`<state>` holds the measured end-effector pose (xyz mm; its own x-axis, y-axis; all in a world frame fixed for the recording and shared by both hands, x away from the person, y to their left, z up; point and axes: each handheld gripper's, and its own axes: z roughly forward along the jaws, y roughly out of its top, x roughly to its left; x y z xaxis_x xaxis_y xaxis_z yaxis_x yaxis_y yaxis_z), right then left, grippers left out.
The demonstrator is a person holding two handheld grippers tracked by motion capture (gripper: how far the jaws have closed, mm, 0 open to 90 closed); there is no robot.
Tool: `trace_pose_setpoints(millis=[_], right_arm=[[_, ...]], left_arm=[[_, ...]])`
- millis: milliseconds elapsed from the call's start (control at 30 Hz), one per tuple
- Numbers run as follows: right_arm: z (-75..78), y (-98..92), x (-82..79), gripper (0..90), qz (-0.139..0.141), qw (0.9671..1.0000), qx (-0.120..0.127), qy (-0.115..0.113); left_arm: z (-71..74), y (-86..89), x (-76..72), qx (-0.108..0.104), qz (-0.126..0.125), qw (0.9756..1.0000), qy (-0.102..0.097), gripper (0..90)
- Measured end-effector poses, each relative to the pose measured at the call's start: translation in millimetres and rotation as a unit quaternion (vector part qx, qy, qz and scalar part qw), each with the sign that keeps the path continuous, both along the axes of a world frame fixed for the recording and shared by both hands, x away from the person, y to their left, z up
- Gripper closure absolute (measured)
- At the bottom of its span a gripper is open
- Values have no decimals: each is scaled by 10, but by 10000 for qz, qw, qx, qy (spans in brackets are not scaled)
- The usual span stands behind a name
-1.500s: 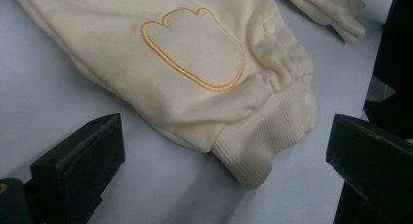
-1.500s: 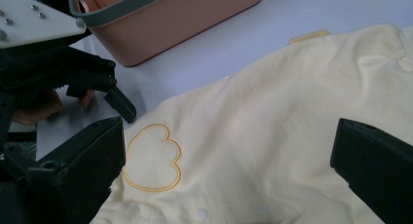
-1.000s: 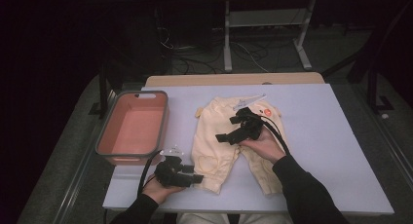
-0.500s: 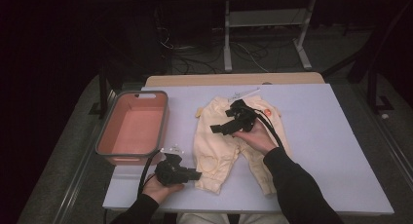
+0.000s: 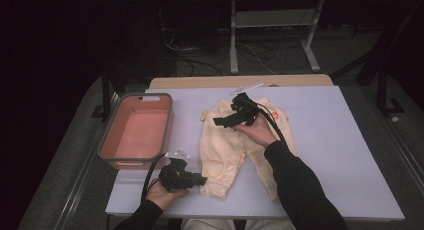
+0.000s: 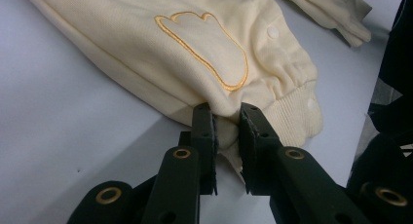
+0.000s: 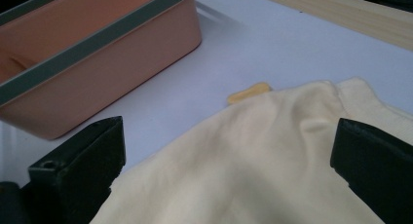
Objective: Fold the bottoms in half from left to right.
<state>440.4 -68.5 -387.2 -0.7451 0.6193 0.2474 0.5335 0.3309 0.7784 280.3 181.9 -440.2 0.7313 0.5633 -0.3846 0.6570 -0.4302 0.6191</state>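
Romper (image 5: 230, 145) lies unfolded on the tabletop (image 5: 340, 155): your left tongs (image 6: 226, 118) clamp its near cuff; right tongs (image 7: 226, 160) hover wide; folding remains.

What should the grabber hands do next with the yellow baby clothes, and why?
Probably the right gripper should come down and pinch the upper part of the yellow garment. Its jaws stand wide open above the cloth there, while the left gripper is already shut on the leg cuff. With both ends held, the garment could be lifted or folded.
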Motion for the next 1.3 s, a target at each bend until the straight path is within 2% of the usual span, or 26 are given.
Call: trace_pose_setpoints(millis=[167, 567, 667, 1000, 1300], right_arm=[[24, 78, 87, 0, -32, 9999, -124, -22], [79, 158, 323, 0, -222, 9996, -175, -22], [74, 188, 377, 0, -248, 9996, -128, -82], [-21, 282, 557, 0, -349, 9993, -96, 17], [-14, 256, 678, 0, -473, 9989, -46, -21]], left_arm=[[32, -5, -18, -23, -5, 10000, -86, 774], [31, -13, -19, -68, -68, 10000, -22, 775], [30, -19, -18, -51, -88, 9999, -19, 775], [26, -16, -10, -29, -84, 10000, 16, 774], [20, -16, -5, -34, -62, 10000, 42, 775]])
